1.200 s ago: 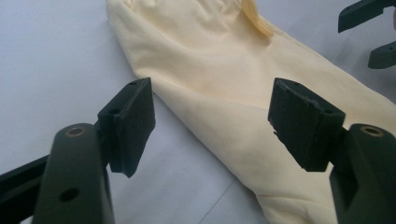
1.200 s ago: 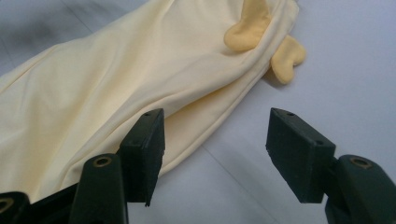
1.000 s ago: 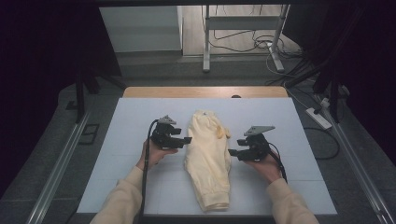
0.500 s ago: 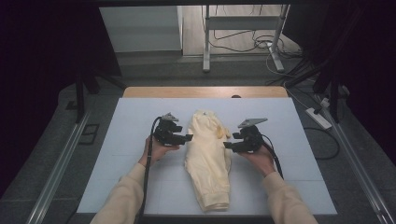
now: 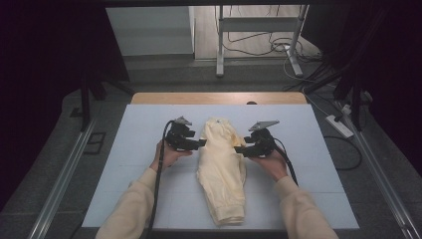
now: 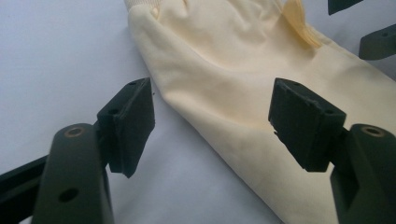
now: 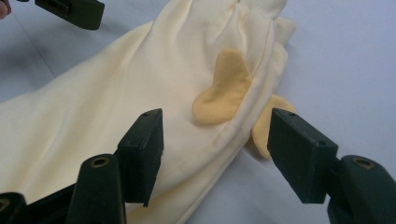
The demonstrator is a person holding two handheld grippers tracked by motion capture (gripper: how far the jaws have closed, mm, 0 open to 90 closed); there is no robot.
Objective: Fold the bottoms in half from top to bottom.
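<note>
A pale yellow garment [image 5: 221,169] lies folded lengthwise on the light mat [image 5: 124,164], its ribbed end toward the far side. My left gripper [image 5: 203,143] is at its left edge, open. In the left gripper view the cloth's edge [image 6: 224,79] runs between the open jaws of the left gripper [image 6: 215,123], and no pad presses it. My right gripper [image 5: 238,148] is at the garment's right edge, open. In the right gripper view its jaws [image 7: 217,149] straddle the fabric's edge [image 7: 116,116] just below a darker yellow ear-shaped flap [image 7: 224,88]; a second flap [image 7: 264,126] pokes out underneath.
The mat covers a wooden table [image 5: 219,97]. Metal rails [image 5: 62,174] run along both sides. Beyond the far edge stand a metal frame [image 5: 219,45] and floor cables [image 5: 263,45]; a power strip [image 5: 338,126] lies at the right.
My right gripper has slid left, up to the garment's right edge. The left gripper has stayed at the left edge. The garment has not moved.
</note>
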